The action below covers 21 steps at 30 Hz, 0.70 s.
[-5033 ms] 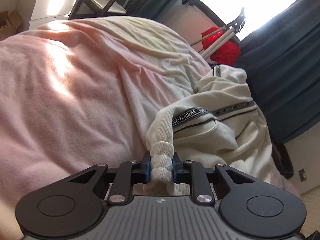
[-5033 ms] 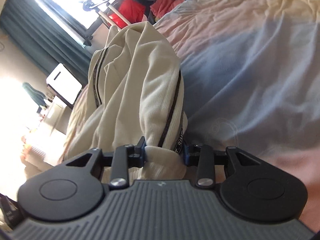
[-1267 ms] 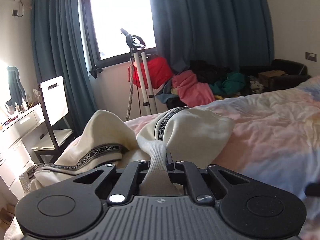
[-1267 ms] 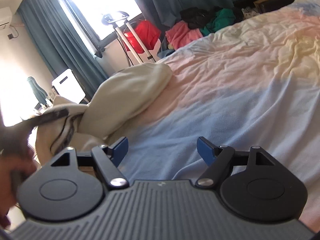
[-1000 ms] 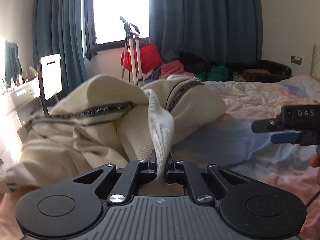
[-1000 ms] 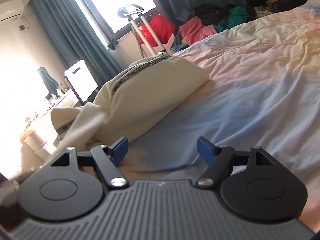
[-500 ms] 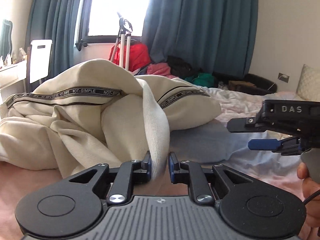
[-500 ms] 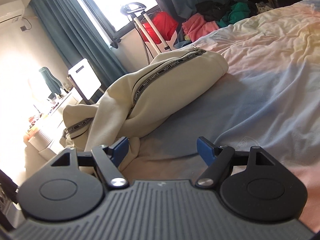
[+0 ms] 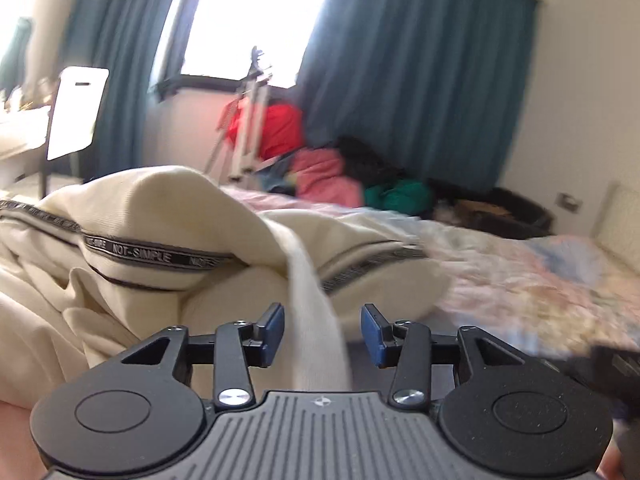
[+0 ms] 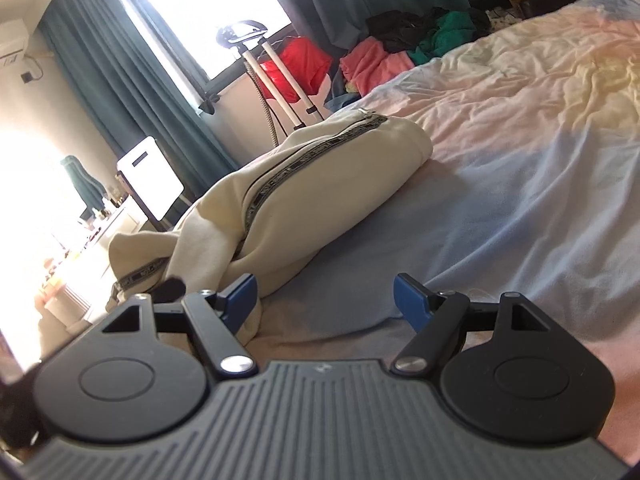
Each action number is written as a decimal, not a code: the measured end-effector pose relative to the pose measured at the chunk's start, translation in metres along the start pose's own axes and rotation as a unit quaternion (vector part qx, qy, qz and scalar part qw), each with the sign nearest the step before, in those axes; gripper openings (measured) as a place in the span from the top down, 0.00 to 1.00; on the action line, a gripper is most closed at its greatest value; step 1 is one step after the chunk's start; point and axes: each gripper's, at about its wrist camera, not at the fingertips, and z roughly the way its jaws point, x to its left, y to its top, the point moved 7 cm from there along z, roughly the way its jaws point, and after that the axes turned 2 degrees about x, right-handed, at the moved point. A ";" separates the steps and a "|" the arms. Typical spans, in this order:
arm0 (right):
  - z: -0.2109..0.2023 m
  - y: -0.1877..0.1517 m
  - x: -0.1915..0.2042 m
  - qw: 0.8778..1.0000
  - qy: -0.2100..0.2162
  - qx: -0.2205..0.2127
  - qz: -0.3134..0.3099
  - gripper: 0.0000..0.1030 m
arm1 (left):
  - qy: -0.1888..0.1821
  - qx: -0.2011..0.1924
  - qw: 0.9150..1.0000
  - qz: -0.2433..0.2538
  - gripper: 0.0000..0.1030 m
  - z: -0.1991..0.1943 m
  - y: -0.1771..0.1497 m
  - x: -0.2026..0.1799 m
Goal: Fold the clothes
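Note:
A cream garment point(image 9: 152, 208) with black "NOT-SIMPLE" tape stripes lies bunched on the bed point(image 9: 520, 276). My left gripper point(image 9: 322, 334) is open; a ribbed cream strip of the garment point(image 9: 316, 320) hangs loose between its blue pads, gripped by neither. In the right wrist view the same garment point(image 10: 304, 188) lies ahead and to the left. My right gripper point(image 10: 325, 298) is open and empty just above the sheet, its left pad point(image 10: 240, 296) beside the garment's near edge.
The pastel sheet point(image 10: 520, 152) stretches right. Past the bed's far edge stand a garment steamer pole point(image 10: 280, 96), a red bag point(image 10: 304, 64), a pile of pink, green and black clothes point(image 10: 400, 52), teal curtains and a white chair point(image 10: 152, 176).
My left gripper has opened and let go of the ribbed strip it was pinching. The right gripper has stayed open and shifted slightly toward the garment.

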 end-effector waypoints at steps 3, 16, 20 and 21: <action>0.005 0.006 -0.015 1.000 -0.007 -0.001 0.020 0.25 | 0.011 0.032 0.999 -0.042 0.69 0.038 0.017 0.008; 0.032 0.006 -0.051 0.996 -0.005 0.017 0.089 0.24 | -0.045 0.068 0.989 0.120 0.98 0.008 -0.015 -0.086; 0.025 0.004 -0.044 0.998 0.008 0.001 0.070 0.24 | -0.069 0.084 0.985 0.137 0.98 -0.035 -0.063 -0.107; 0.022 0.005 -0.042 0.998 0.011 -0.008 0.062 0.24 | -0.070 0.086 0.984 0.141 0.98 -0.044 -0.075 -0.108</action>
